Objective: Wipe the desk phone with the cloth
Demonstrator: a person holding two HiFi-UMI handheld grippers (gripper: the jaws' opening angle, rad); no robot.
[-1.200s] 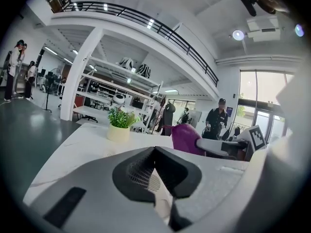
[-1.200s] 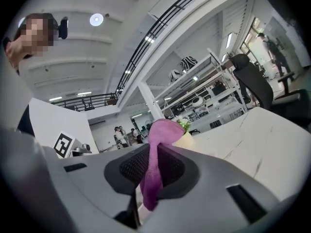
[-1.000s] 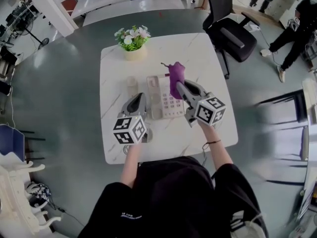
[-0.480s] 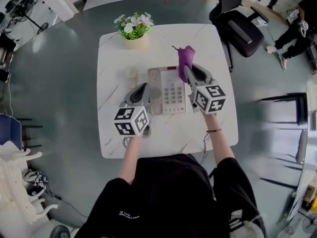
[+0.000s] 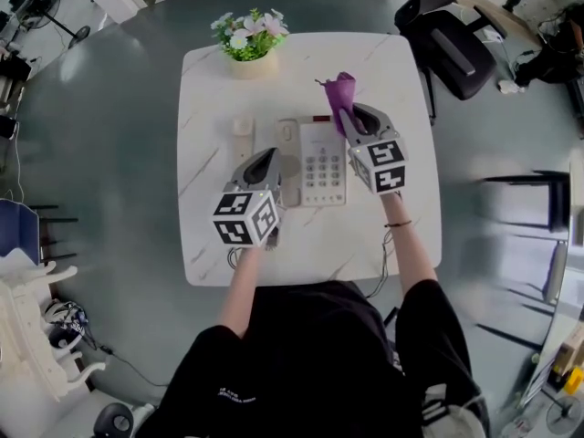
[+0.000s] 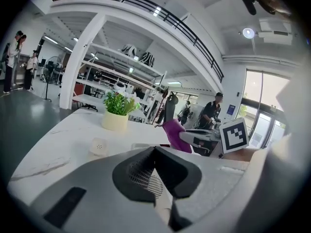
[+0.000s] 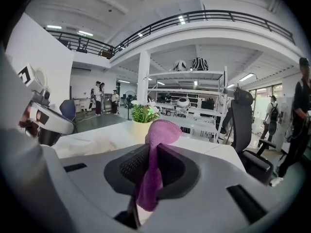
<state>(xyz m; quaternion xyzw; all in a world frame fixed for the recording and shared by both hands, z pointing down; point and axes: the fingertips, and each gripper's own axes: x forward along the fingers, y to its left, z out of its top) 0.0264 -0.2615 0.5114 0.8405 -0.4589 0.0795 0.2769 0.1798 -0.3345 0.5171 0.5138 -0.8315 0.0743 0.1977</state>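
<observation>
Left hand-held gripper [image 5: 267,160]: jaws together with nothing between them. The tip is at the near-left side of the desk phone [image 5: 321,164], by the handset [image 5: 290,164]. Cannot tell whether it touches.
Right hand-held gripper [image 5: 349,117]: clamped on the purple cloth [image 5: 341,89], which sticks out past the jaw tips in a loose bunch.
Desk phone: lies flat mid-tabletop [image 5: 210,108] between the two grippers, with the handset cradled on the left and the keypad on the right.
Cloth position: over the phone's far-right corner. Contact with the casing not confirmed.
Step (judged): bringing the cloth down to start wiping.
Technique: tilt the right gripper so the bunch meets the plastic, not the jaw tips. Use light pressure and straight strokes, far edge toward near, across the keypad. Steady the body with the left gripper so the phone does not slide. Avoid nudging the handset off its cradle.
Beyond: a small white box [image 5: 241,128] sits left of the phone, and potted flowers [image 5: 246,39] stand at the far edge. Both are well apart from the stroke path.
</observation>
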